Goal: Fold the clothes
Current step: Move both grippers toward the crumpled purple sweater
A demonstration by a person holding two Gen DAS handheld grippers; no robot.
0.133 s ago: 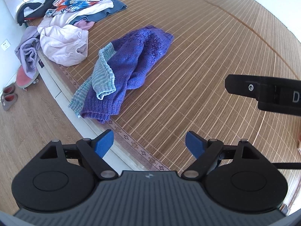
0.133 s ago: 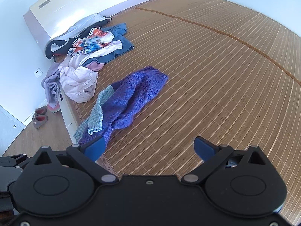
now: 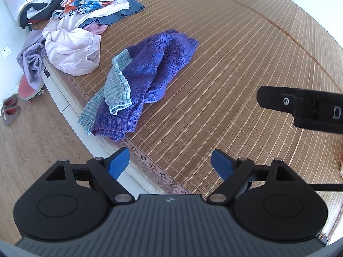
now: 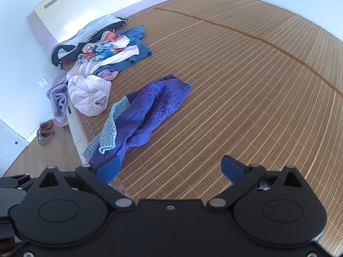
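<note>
A crumpled purple knitted sweater (image 3: pixel 150 77) (image 4: pixel 148 109) with a pale green striped part lies on the bamboo mat (image 3: pixel 235 64) (image 4: pixel 235 75), its hem at the mat's near edge. My left gripper (image 3: pixel 170 163) hangs open above the mat's edge, short of the sweater, nothing between its blue pads. My right gripper (image 4: pixel 169 169) is open too, its left pad (image 4: pixel 107 168) close over the sweater's hem in that view. The right gripper's black body (image 3: pixel 300 111) shows at the right of the left wrist view.
A heap of clothes (image 3: pixel 81 21) (image 4: pixel 96 64) lies at the far left corner of the mat, a pale pink garment (image 3: pixel 72 53) nearest the sweater. Beyond the mat's edge is wooden floor (image 3: pixel 32 139) with slippers (image 3: pixel 9 109) (image 4: pixel 45 132). A cream headboard (image 4: pixel 85 17) stands behind.
</note>
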